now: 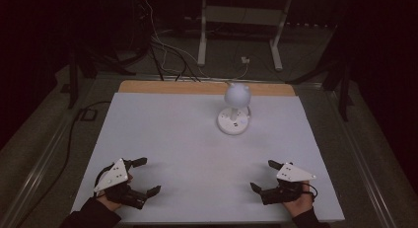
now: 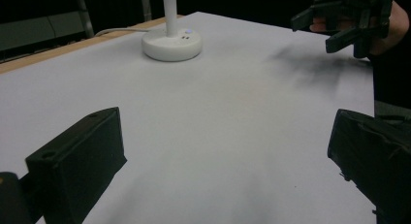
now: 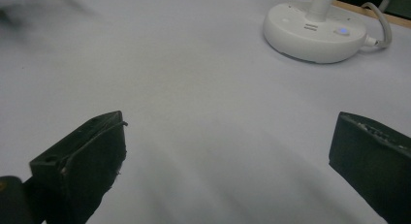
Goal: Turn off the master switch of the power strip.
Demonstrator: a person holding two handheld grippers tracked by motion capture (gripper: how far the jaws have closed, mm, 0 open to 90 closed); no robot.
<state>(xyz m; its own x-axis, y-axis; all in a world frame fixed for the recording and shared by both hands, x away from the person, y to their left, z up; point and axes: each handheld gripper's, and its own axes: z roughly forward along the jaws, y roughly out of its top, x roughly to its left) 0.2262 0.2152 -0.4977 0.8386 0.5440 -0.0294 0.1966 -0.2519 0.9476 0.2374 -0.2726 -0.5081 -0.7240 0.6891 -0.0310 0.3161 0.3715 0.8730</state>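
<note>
A small white desk lamp (image 1: 234, 109) with a round head and a disc base stands toward the back of the white table (image 1: 187, 139). Its base (image 2: 172, 43) (image 3: 315, 32) carries a small blue light on top. My left gripper (image 1: 147, 175) rests at the front left of the table, jaws wide apart with nothing between them. At the front right my right gripper (image 1: 263, 175) is open too, empty. Both point inward toward the table's middle. In the left gripper view the right gripper (image 2: 334, 27) shows far off in a hand.
The lamp's white cable (image 3: 380, 25) runs off the back of the table, where a strip of wood edge (image 1: 162, 87) shows. Behind the table are a white stand (image 1: 241, 25), loose cables on the floor and dark surroundings.
</note>
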